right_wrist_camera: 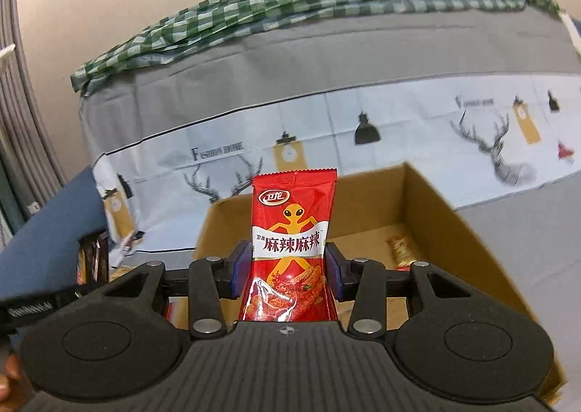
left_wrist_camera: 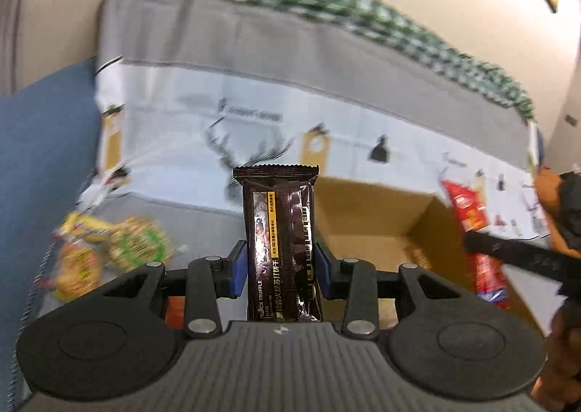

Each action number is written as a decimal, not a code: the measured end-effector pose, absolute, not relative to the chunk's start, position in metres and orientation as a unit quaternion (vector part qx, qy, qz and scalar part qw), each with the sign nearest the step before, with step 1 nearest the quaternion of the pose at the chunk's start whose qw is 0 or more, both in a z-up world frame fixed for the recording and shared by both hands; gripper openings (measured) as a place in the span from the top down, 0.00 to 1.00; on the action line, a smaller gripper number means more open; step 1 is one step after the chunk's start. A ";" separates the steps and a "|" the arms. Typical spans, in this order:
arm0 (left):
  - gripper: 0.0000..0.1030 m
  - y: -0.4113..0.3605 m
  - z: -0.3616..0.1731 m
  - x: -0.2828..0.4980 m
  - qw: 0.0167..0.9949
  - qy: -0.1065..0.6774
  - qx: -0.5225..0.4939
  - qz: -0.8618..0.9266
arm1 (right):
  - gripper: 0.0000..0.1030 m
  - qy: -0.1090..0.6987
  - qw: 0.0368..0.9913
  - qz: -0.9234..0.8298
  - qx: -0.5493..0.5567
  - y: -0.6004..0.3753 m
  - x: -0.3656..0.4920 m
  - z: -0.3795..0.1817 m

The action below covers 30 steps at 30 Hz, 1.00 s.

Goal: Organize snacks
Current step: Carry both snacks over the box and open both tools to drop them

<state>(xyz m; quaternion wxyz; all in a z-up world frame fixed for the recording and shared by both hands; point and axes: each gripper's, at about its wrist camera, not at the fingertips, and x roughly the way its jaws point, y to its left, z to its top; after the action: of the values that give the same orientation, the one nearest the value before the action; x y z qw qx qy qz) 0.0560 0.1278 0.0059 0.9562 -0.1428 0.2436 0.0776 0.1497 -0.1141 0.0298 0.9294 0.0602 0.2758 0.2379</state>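
My left gripper (left_wrist_camera: 280, 268) is shut on a dark brown cracker packet (left_wrist_camera: 280, 241), held upright above the near edge of an open cardboard box (left_wrist_camera: 366, 216). My right gripper (right_wrist_camera: 288, 268) is shut on a red spicy-snack packet (right_wrist_camera: 290, 248), held upright over the same box (right_wrist_camera: 432, 208). That red packet also shows at the right of the left wrist view (left_wrist_camera: 479, 230). A small orange-red snack (right_wrist_camera: 401, 247) lies on the box floor. The brown packet shows at the left edge of the right wrist view (right_wrist_camera: 92, 259).
Several loose yellow and green snack packets (left_wrist_camera: 109, 248) lie on the grey bed cover left of the box. A printed deer-pattern sheet (right_wrist_camera: 326, 136) and a green checked cloth (right_wrist_camera: 290, 5) lie behind the box. A blue surface (left_wrist_camera: 40, 158) is at the left.
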 end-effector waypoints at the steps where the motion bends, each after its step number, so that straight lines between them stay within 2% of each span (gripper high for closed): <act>1: 0.59 0.122 0.008 0.058 0.959 0.235 -0.142 0.069 | 0.57 0.272 0.931 0.237 0.055 -0.116 0.150 0.029; 17: 0.59 0.044 0.001 0.080 0.968 0.226 -0.109 -0.020 | 0.57 0.268 0.942 0.198 0.030 -0.158 0.164 0.017; 30: 0.59 0.033 0.000 0.077 0.968 0.223 -0.109 -0.042 | 0.57 0.261 0.944 0.203 0.024 -0.151 0.161 0.018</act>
<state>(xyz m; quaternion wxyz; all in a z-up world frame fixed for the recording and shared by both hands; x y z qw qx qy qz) 0.0775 0.0331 0.0000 0.9679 -0.1091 0.2226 -0.0416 0.1613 -0.1513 0.0181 0.9436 0.0239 0.2608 0.2025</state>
